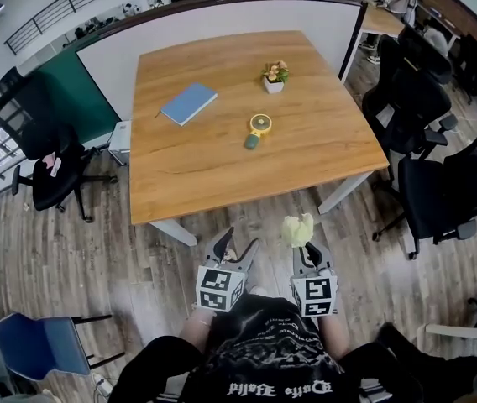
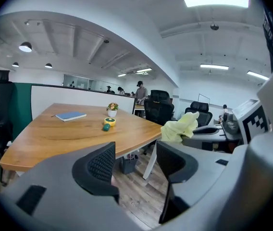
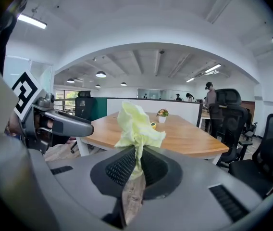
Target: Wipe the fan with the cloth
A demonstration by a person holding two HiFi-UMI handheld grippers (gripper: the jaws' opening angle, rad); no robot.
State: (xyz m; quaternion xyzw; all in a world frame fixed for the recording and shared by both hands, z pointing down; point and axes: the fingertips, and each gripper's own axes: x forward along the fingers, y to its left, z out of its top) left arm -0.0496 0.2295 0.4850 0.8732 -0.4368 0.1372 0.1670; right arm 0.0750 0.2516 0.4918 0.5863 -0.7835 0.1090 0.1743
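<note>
The fan (image 1: pixel 257 131) lies on the tabletop (image 1: pixel 196 170), a little toward 3 o'clock from its centre, with the yellow head pointing to 12 and the teal handle to 6. A black chair (image 1: pixel 52 173) stands off the tabletop's 9 o'clock edge. A blue book (image 1: pixel 188 103) lies at the fan's 10 o'clock and a potted plant (image 1: pixel 274 77) at its 12 to 1. More black chairs (image 1: pixel 430 187) crowd the 3 o'clock side.

Both tongs hang over the floor (image 1: pixel 96 259) past the 6 o'clock edge, well apart from the fan. The left tongs (image 1: pixel 240 240) gape wide, with only floor between them. The right tongs (image 1: pixel 306 244) are clamped on the yellow cloth (image 1: pixel 298 229), which bunches above the jaws. In the right gripper view the cloth covers most of the fan.
</note>
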